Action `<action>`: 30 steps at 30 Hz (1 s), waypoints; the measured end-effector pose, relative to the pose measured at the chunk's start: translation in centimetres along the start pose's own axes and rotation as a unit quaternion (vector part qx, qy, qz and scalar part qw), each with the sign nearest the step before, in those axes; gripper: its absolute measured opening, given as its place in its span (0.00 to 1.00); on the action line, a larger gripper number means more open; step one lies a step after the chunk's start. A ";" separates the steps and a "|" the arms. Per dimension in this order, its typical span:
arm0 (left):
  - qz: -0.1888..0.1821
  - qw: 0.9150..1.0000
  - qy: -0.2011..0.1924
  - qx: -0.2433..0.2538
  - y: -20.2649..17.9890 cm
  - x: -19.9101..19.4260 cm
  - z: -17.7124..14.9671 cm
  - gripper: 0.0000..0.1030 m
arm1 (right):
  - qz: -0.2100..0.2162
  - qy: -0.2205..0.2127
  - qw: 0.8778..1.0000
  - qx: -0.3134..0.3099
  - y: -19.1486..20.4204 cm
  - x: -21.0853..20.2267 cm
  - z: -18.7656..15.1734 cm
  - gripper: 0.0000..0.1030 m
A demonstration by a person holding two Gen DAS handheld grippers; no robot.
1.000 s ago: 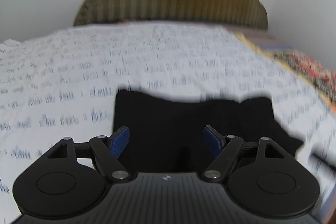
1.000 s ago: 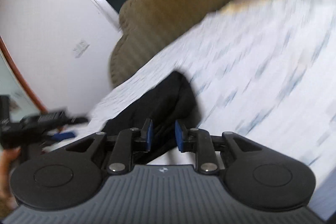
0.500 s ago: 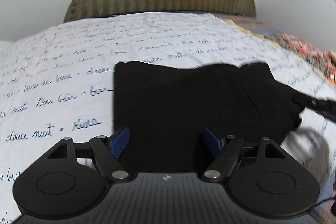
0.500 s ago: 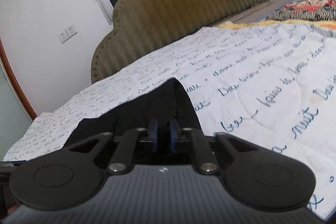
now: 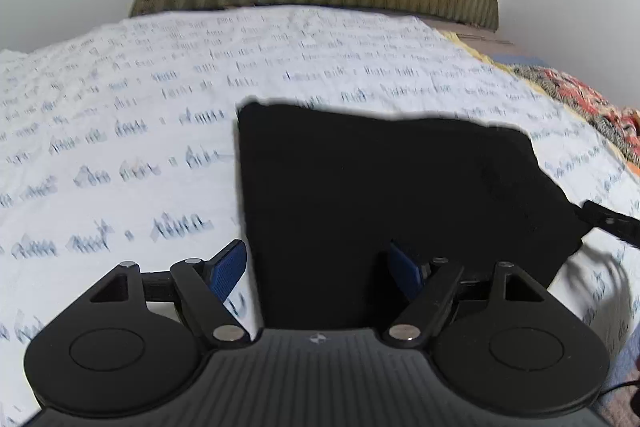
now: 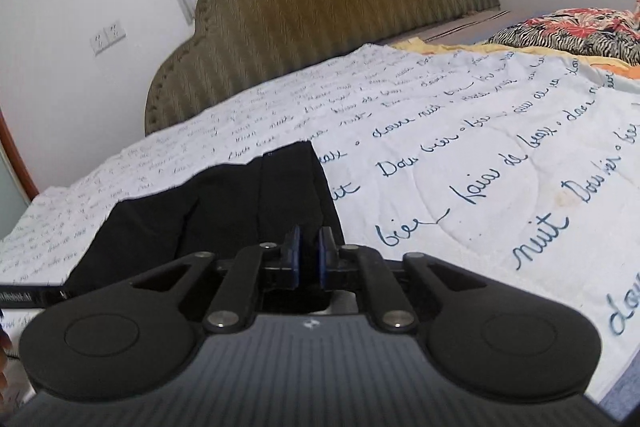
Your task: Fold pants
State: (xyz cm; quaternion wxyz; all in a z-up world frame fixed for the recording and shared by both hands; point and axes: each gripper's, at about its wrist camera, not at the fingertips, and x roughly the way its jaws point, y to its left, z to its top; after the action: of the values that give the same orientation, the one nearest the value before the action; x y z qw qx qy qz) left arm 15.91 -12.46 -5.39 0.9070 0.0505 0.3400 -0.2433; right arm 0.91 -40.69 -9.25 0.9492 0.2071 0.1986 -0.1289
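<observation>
Nearest to me, the left gripper (image 5: 316,269) hangs with its blue pads (image 5: 228,269) spread wide and nothing pinched between them, poised over the near edge of the black pants (image 5: 380,195). The right gripper (image 6: 308,259) sits at the pants' (image 6: 224,207) right side; its jaws stand only narrowly apart and are opening, with a bit of the dark cloth seen in the slim gap, though whether the pads still bite on it I cannot tell. The pants lie folded into a flat dark block on the white quilt (image 5: 120,131) printed with blue handwriting. Beyond the pants, the quilt runs up to the olive ribbed headboard (image 6: 328,11). Right of the pants, past the quilt's edge, lies a red patterned cover (image 6: 576,27).
</observation>
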 end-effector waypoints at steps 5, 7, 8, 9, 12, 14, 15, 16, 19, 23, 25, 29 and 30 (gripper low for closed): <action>0.010 1.000 -0.015 -0.001 -0.2 1.0 4.0 0.75 | -0.001 -0.049 0.997 -0.058 1.4 -1.2 4.1 0.20; 0.014 1.000 -0.003 0.004 -0.6 2.8 5.0 0.75 | 0.029 -0.028 0.995 -0.097 2.6 0.8 6.1 0.20; 0.021 1.000 0.012 0.008 -0.8 3.8 5.0 0.75 | 0.042 -0.017 0.993 -0.112 3.2 2.3 6.9 0.20; 0.026 0.999 0.031 0.013 -0.9 4.8 4.8 0.75 | 0.051 0.000 0.991 -0.122 3.7 4.0 7.5 0.20; 0.034 0.998 0.044 0.028 -1.2 5.9 3.1 0.75 | 0.080 0.069 0.983 -0.149 4.6 9.1 8.2 0.16; 0.037 0.997 0.031 0.052 -1.5 5.2 2.5 0.75 | 0.028 0.105 0.975 -0.196 4.9 11.9 7.5 0.15; 0.042 0.997 0.027 0.060 -1.6 4.8 2.6 0.75 | 0.003 0.108 0.971 -0.213 4.7 12.7 7.2 0.14; 0.047 0.997 0.020 0.062 -1.7 4.5 2.8 0.75 | 0.004 0.111 0.972 -0.209 4.3 12.9 7.2 0.14; 0.057 0.996 -0.004 0.061 -1.6 4.3 4.5 0.75 | 0.009 0.087 0.977 -0.193 4.4 11.3 8.0 0.15; 0.050 0.998 0.015 0.033 -0.8 7.4 7.6 0.75 | 0.032 0.061 0.973 -0.221 6.4 9.8 8.3 0.19; 0.057 0.997 0.050 0.019 -0.1 9.8 8.1 0.76 | 0.033 0.082 0.965 -0.245 7.3 11.1 7.7 0.19; 0.047 0.998 0.052 -0.003 1.1 10.3 7.3 0.78 | 0.004 0.099 0.965 -0.241 6.5 13.4 6.3 0.19; 0.048 0.998 0.049 -0.004 1.2 10.0 7.2 0.78 | 0.008 0.096 0.970 -0.224 6.2 13.3 6.5 0.19</action>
State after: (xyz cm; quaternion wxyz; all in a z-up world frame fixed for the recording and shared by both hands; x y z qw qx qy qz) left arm 27.27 -17.34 -6.41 0.9001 0.0744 0.3821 -0.1956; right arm 16.78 -40.29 -7.46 0.9489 0.0024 0.3108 -0.0536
